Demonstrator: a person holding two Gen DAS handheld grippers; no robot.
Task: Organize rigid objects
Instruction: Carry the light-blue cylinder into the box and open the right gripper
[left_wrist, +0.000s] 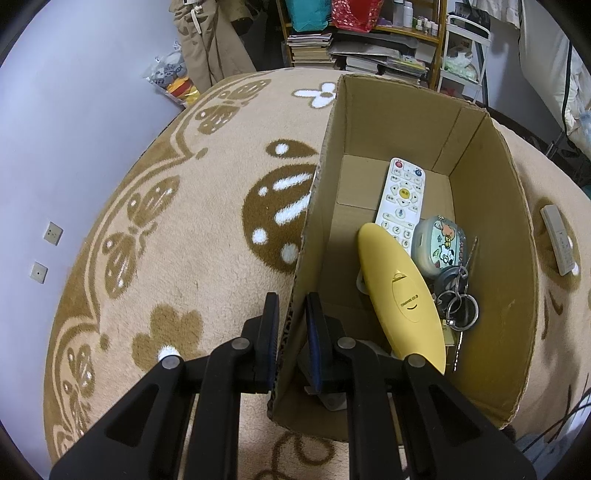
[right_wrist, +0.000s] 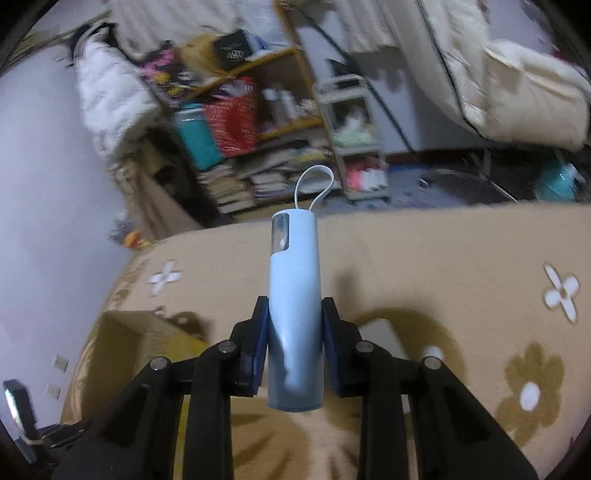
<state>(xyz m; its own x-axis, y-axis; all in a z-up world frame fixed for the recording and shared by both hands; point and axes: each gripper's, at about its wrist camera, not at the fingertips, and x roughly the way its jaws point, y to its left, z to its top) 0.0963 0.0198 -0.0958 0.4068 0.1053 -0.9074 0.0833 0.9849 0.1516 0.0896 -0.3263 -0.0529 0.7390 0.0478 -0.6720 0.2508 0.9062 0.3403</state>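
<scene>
My left gripper (left_wrist: 291, 310) is shut on the near left wall of an open cardboard box (left_wrist: 402, 122), one pad outside and one inside. In the box lie a white remote (left_wrist: 400, 199), a yellow oval device (left_wrist: 400, 295), a small cartoon-printed case (left_wrist: 439, 245) and a bunch of keys (left_wrist: 458, 299). My right gripper (right_wrist: 293, 314) is shut on a light blue cylinder (right_wrist: 293, 295) with a white loop at its far end, held above the blanket. The cardboard box (right_wrist: 122, 339) shows at lower left in the right wrist view.
A beige blanket (left_wrist: 207, 221) with brown flower and butterfly prints covers the surface. A grey-white remote (left_wrist: 557, 240) lies on it right of the box. Another pale flat object (right_wrist: 384, 332) lies under the right gripper. Shelves with books and bags (left_wrist: 354, 40) stand behind.
</scene>
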